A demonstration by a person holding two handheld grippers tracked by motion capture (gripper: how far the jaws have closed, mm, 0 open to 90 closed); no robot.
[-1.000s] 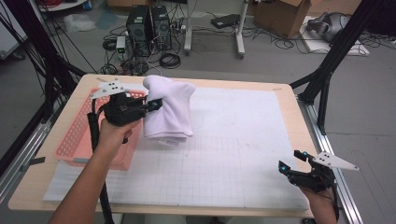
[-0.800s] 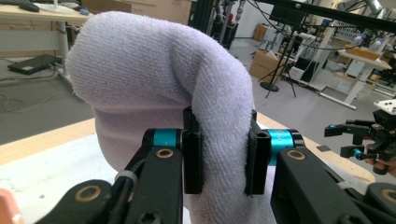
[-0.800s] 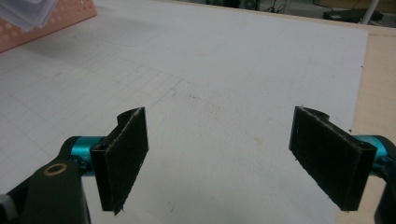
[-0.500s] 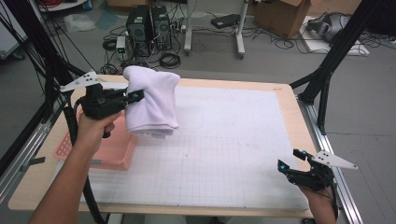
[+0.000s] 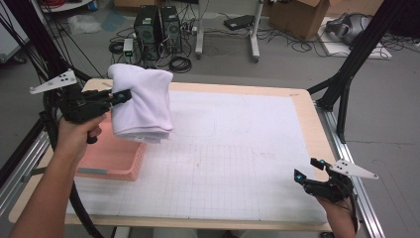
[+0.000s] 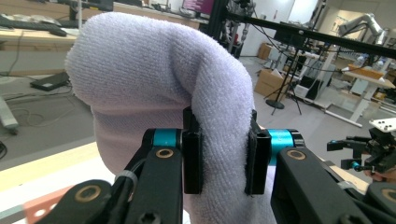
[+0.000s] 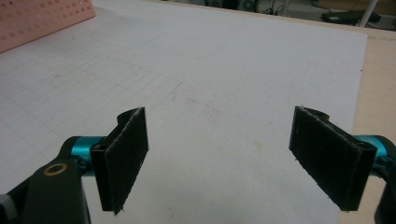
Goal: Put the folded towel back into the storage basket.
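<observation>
Left tool (image 5: 123,95) clamped on folded white towel (image 5: 143,104), held in air above pink basket (image 5: 111,161) at worktop's (image 5: 237,148) left edge. Right tool (image 5: 309,176) wide open, idle near right corner. Advice: keep grip firm, clear basket rim, lower towel flat.

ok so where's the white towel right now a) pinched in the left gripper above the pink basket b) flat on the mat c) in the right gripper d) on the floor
a: the left gripper pinches a fold of the white towel, which hangs off the table over the pink basket.
</observation>
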